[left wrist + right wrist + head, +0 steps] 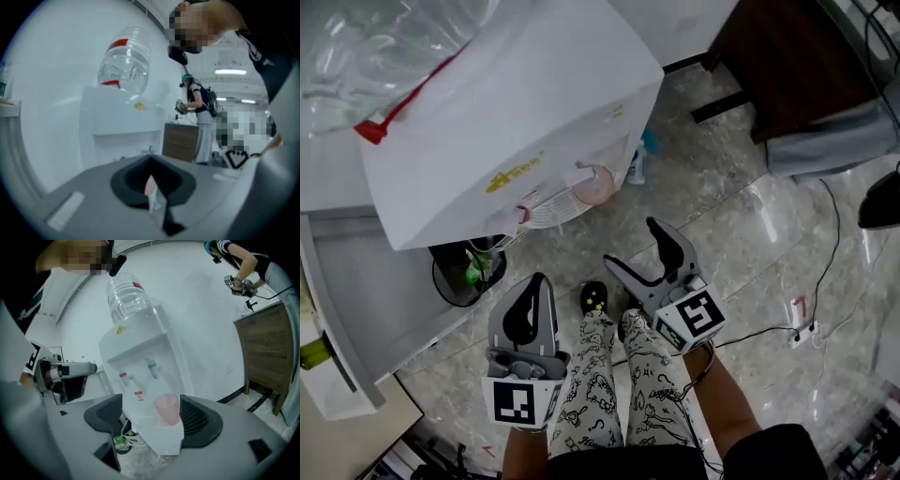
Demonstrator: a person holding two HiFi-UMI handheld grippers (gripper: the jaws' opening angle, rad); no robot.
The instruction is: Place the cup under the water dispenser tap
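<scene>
A pink translucent cup stands upright on the white drip tray of the water dispenser, roughly below the blue tap; a red tap is to its left. My right gripper is open and empty, held back from the tray, with the cup framed between its jaws at a distance. My left gripper is shut with nothing in it, lower and left of the tray. A clear water bottle tops the dispenser.
A black bin with a green bottle sits on the floor left of the dispenser. A dark wooden cabinet stands at the right. A cable and power strip lie on the marble floor. Another person stands by the cabinet.
</scene>
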